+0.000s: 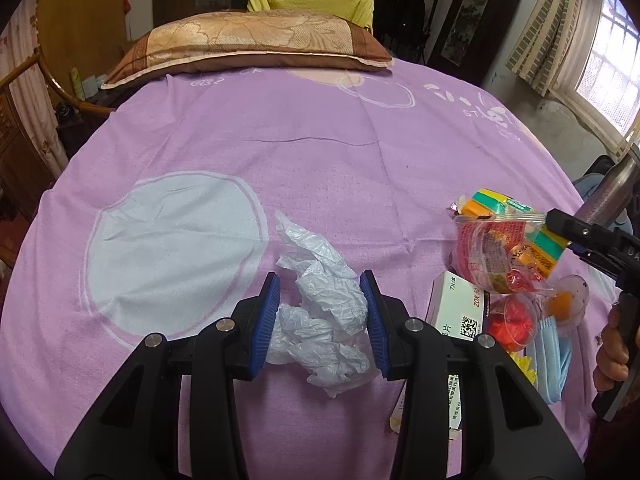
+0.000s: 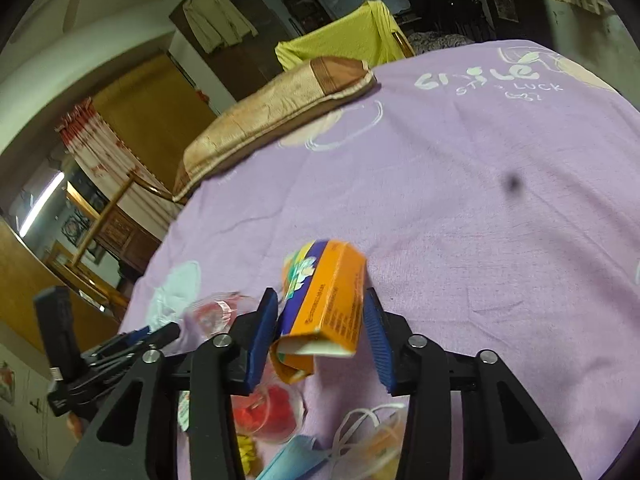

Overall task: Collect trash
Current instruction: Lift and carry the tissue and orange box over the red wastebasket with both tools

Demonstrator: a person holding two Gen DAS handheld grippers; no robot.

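Note:
My left gripper (image 1: pixel 322 316) is closed around a crumpled white plastic bag (image 1: pixel 324 312) lying on the purple bedsheet (image 1: pixel 320 140); both blue pads touch it. My right gripper (image 2: pixel 320 328) is shut on an orange and purple carton (image 2: pixel 324 304), held above the sheet. In the left wrist view the right gripper (image 1: pixel 576 236) is at the far right, above a trash pile: a clear snack wrapper (image 1: pixel 496 256), a white medicine box (image 1: pixel 456 308), a red plastic cup (image 1: pixel 516 324) and blue face masks (image 1: pixel 552 352).
A gold and brown pillow (image 1: pixel 248 44) lies at the head of the bed, with a yellow cloth-covered chair (image 1: pixel 308 0) behind it. Wooden furniture (image 1: pixel 24 128) stands left of the bed. A window (image 1: pixel 612 60) with curtains is at the right.

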